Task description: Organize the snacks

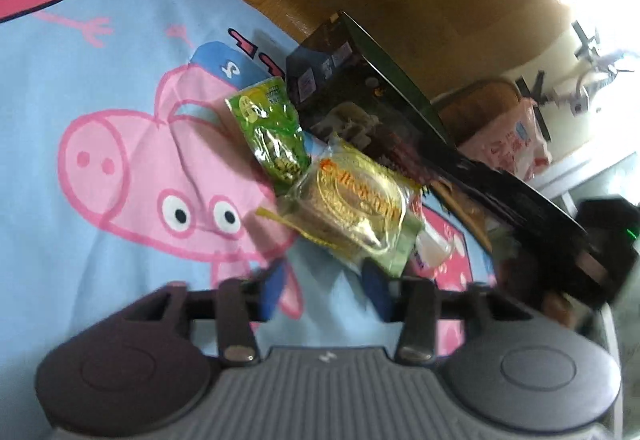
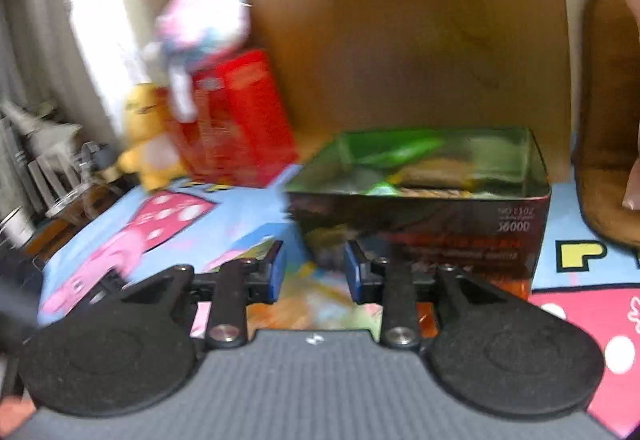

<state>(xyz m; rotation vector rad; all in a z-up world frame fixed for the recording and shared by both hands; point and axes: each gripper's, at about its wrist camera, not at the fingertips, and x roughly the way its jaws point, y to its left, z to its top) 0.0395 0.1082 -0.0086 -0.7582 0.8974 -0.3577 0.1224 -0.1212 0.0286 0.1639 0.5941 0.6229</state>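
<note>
Cartoon-pig cloth (image 1: 100, 128) covers the surface; a wooden board (image 2: 380, 32) stands behind the dark tin (image 2: 420, 224). Left gripper (image 1: 326, 290) and right gripper (image 2: 316, 272) both gape, grasping nothing.

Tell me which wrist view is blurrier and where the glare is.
Right wrist view is blurrier: the plush toy and red box smear. Left wrist view keeps the gold snack packet fairly sharp, with window glare blowing out its upper right corner.

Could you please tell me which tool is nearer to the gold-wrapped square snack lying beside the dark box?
Left. The left tool sits just short of the gold-wrapped square snack, open. The right tool faces the dark rectangular box; the snack cannot be made out there.
</note>
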